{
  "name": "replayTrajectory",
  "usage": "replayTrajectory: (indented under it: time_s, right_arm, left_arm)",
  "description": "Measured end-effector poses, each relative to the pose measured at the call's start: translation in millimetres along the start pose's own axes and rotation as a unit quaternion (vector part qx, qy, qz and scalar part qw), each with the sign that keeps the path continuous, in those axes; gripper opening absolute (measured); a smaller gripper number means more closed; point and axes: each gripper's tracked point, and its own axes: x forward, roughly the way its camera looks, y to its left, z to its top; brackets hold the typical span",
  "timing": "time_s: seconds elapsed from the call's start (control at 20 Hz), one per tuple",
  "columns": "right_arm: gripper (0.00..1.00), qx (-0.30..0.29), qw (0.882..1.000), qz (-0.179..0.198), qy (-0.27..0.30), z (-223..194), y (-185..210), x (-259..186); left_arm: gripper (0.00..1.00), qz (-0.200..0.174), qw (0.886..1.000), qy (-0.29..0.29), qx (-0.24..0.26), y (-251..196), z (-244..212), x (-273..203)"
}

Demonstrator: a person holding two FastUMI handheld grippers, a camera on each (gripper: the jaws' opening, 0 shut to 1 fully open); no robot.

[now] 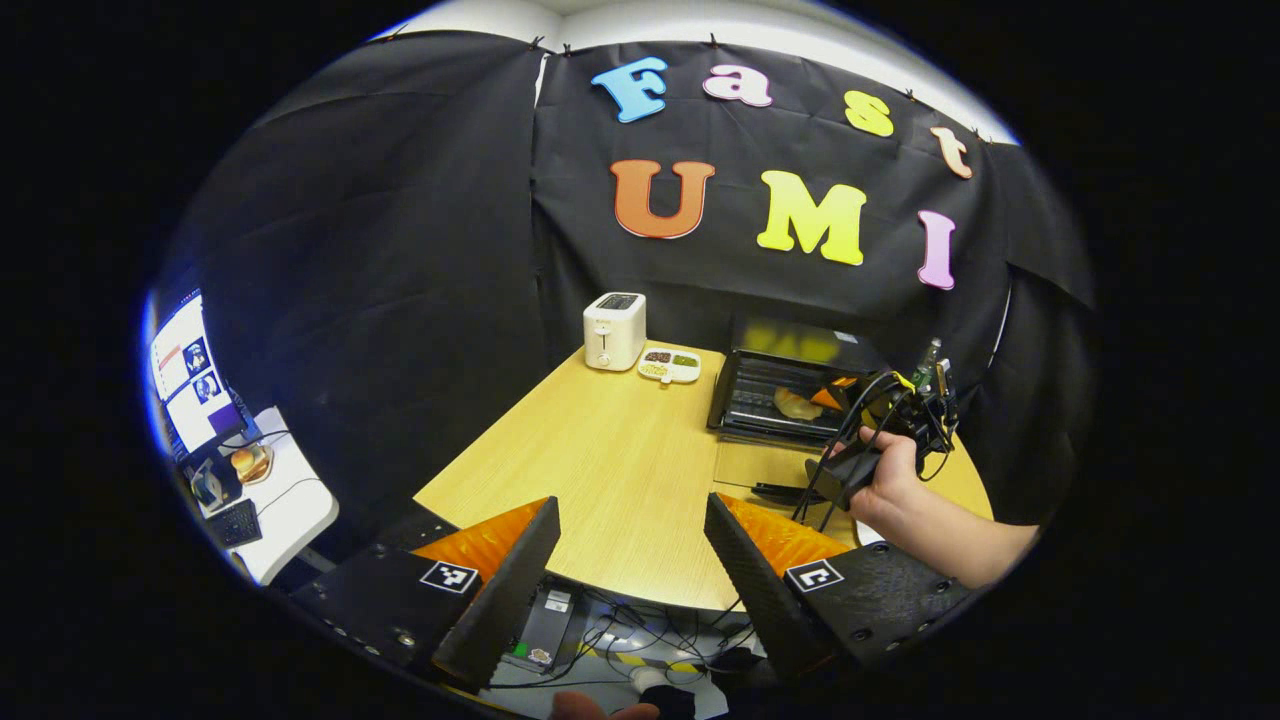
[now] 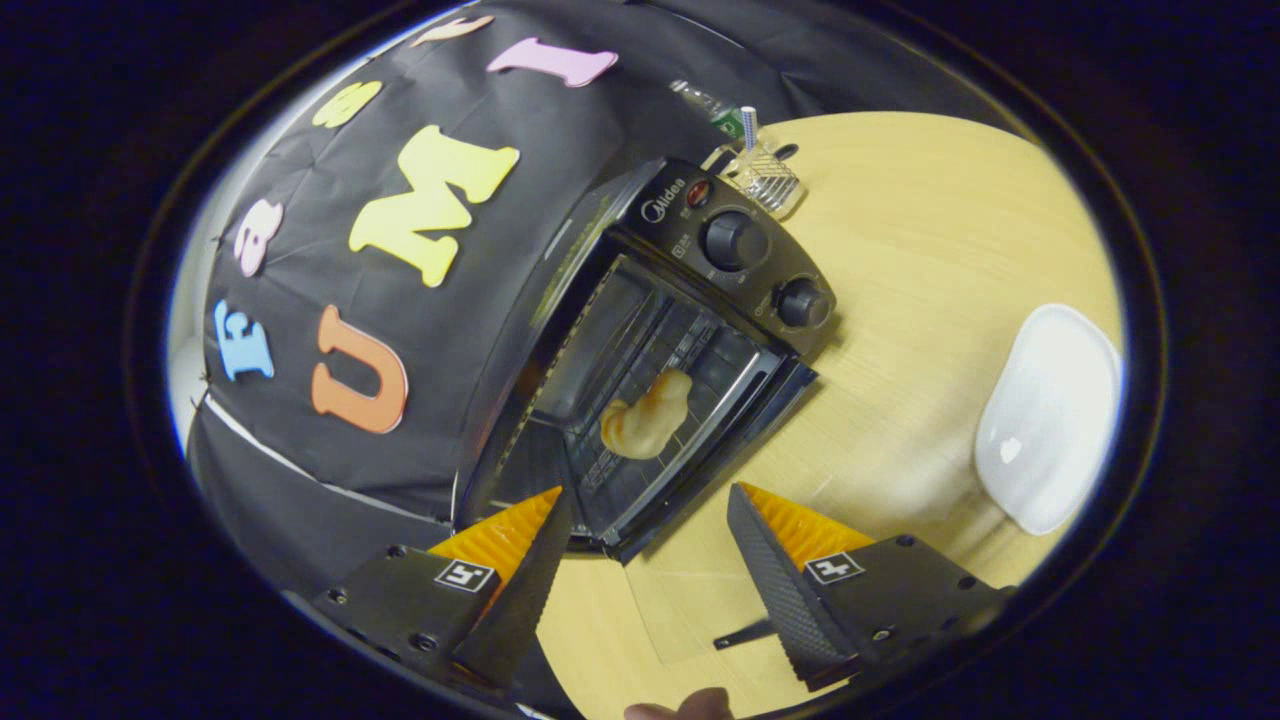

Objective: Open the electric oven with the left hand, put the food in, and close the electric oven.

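The black electric oven [image 1: 790, 385] stands at the table's far right with its glass door [image 1: 762, 464] folded down flat. A golden bread piece [image 1: 797, 403] lies on the rack inside. My left gripper [image 1: 632, 545] hovers open over the table's near edge, well back from the oven, holding nothing. A hand holds my right gripper [image 1: 835, 396] just in front of the oven mouth. In the right gripper view the bread [image 2: 648, 415] rests on the rack of the oven [image 2: 620, 360], beyond my open, bare right gripper [image 2: 648, 505]. The lowered door [image 2: 685, 600] lies below it.
A white toaster [image 1: 614, 330] and a divided dish [image 1: 670, 365] stand at the table's back. A white plate [image 2: 1050, 415] lies right of the oven, and a glass [image 2: 765, 180] and bottle [image 2: 715, 108] stand beyond it. A monitor [image 1: 190, 370] and keyboard [image 1: 235, 522] sit far left.
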Motion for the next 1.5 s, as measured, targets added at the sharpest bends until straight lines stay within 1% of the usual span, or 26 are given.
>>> replayTrajectory:
  time_s: [0.05,0.15,0.25,0.3,0.35,0.45,0.6,0.75,0.95,1.0,1.15,1.3,1.5]
  right_arm:
    - [0.92,-0.023,1.000,-0.011,0.001,0,-4,-11]
    - [0.92,-0.068,0.997,-0.015,0.021,-10,-7,-29]
    - [0.92,-0.129,0.991,-0.018,0.025,-12,-12,-51]
    - [0.94,-0.158,0.987,-0.014,0.022,-12,-10,-62]
    - [0.94,-0.184,0.983,-0.011,0.020,-12,-11,-74]
    - [0.94,-0.239,0.971,-0.006,0.013,-10,-11,-99]
    - [0.96,-0.319,0.948,-0.006,-0.014,1,-18,-138]
    - [0.96,-0.376,0.926,0.002,-0.035,9,-22,-180]
    - [0.96,-0.426,0.902,0.002,-0.065,22,-30,-226]
    - [0.96,-0.433,0.899,0.002,-0.068,23,-33,-237]
    - [0.96,-0.440,0.895,0.009,-0.074,26,-33,-264]
    - [0.96,-0.450,0.888,0.003,-0.091,47,-36,-282]
    - [0.96,-0.445,0.891,-0.019,-0.089,68,-55,-296]
  left_arm:
    - [0.96,-0.003,1.000,-0.005,0.001,-1,-1,0]
    - [0.95,-0.014,1.000,-0.011,-0.002,-5,-4,0]
    - [0.93,-0.024,1.000,-0.012,-0.009,-10,-8,3]
    - [0.93,-0.031,0.999,-0.012,-0.013,-15,-9,4]
    - [0.93,-0.038,0.999,-0.012,-0.016,-19,-10,6]
    - [0.93,-0.055,0.998,-0.013,-0.016,-29,-12,10]
    - [0.93,-0.077,0.997,-0.017,0.000,-44,-13,15]
    - [0.93,-0.095,0.995,-0.017,0.006,-58,-18,21]
    - [0.93,-0.120,0.993,-0.008,0.011,-81,-27,31]
    - [0.93,-0.126,0.992,-0.005,0.012,-86,-30,32]
    - [0.93,-0.138,0.990,-0.001,0.016,-103,-34,42]
    - [0.93,-0.148,0.989,0.009,0.024,-116,-49,54]
    - [0.94,-0.168,0.985,0.028,0.035,-139,-79,81]
